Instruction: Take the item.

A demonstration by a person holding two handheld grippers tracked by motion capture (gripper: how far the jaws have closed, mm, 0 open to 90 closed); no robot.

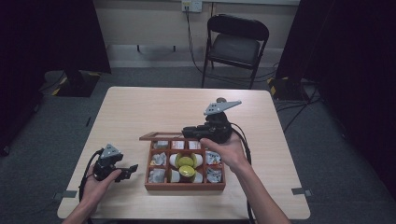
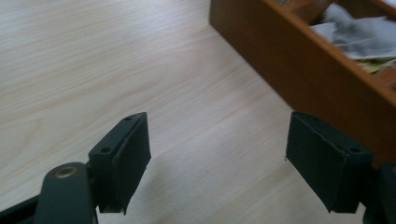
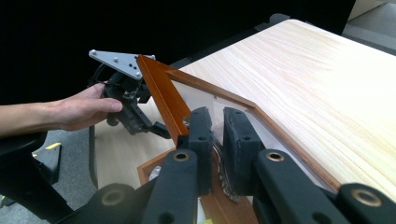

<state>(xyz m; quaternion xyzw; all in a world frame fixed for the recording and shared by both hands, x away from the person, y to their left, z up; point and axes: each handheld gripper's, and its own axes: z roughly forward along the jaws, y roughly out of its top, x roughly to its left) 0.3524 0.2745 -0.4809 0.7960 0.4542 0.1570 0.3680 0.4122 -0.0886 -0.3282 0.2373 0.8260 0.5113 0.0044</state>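
A wooden compartment box (image 1: 185, 185) sits on the light wood counter (image 1: 140, 112), a little toward the person's side of the middle. Its compartments hold grey-white wrapped packets, red-and-white sachets along the far row and yellow-topped capsules in the middle. The box's hinged lid (image 3: 161, 88), a wooden frame around a clear pane, stands raised at the far edge of the box.

The right gripper (image 1: 187, 131) is at that far edge, held in the right hand (image 1: 224, 151), which reaches over the box. In the right gripper view its fingers (image 3: 201, 140) stand almost together and pinch the lid's wooden frame by its front rail, with the frame lifted off the box.

The left gripper (image 1: 132, 169) rests low on the counter just beside the box's left wall, held in the left hand (image 1: 95, 186). In the left gripper view its fingers (image 2: 123, 158) stand apart with bare counter between them, gripping nothing; the right-hand one lies close against the box's side.

A black folding chair (image 1: 236, 44) stands beyond the counter.
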